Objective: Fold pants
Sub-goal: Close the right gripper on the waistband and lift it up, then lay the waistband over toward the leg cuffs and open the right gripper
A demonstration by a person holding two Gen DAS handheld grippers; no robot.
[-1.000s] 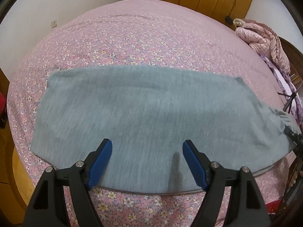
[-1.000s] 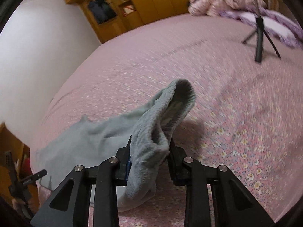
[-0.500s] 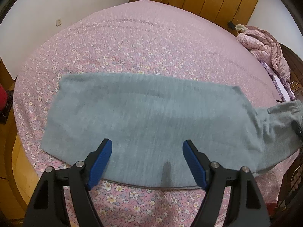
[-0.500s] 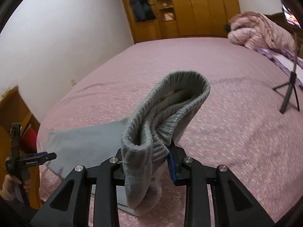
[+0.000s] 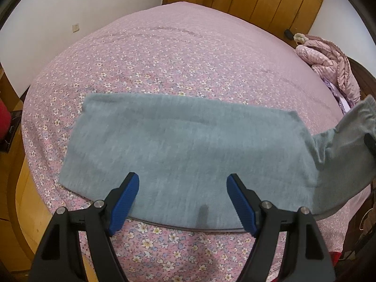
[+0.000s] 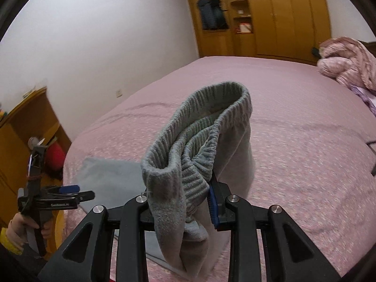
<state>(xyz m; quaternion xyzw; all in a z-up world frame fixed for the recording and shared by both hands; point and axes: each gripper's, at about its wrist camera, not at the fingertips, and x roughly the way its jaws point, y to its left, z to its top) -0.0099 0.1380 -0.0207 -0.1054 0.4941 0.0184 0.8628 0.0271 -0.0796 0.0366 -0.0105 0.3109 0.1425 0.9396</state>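
Observation:
Grey pants (image 5: 183, 155) lie flat across the near part of a pink flowered bed (image 5: 183, 54). My left gripper (image 5: 182, 202) is open and empty, hovering above the pants' near edge. My right gripper (image 6: 185, 202) is shut on the ribbed cuff end of the pants (image 6: 197, 141) and holds it lifted off the bed. That raised end shows at the right of the left wrist view (image 5: 347, 145). The left gripper (image 6: 68, 192) shows at the far left of the right wrist view, held in a hand.
A bundled pink quilt (image 5: 329, 63) lies at the far right of the bed. Wooden wardrobes (image 6: 277, 18) stand along the far wall. A wooden bed frame and side furniture (image 6: 21, 127) sit to the left. A tripod leg (image 6: 372, 155) shows at the right edge.
My right gripper has lifted the cuff end higher and swung it leftward over the pants. My left gripper has drawn back and up, so the pants look smaller.

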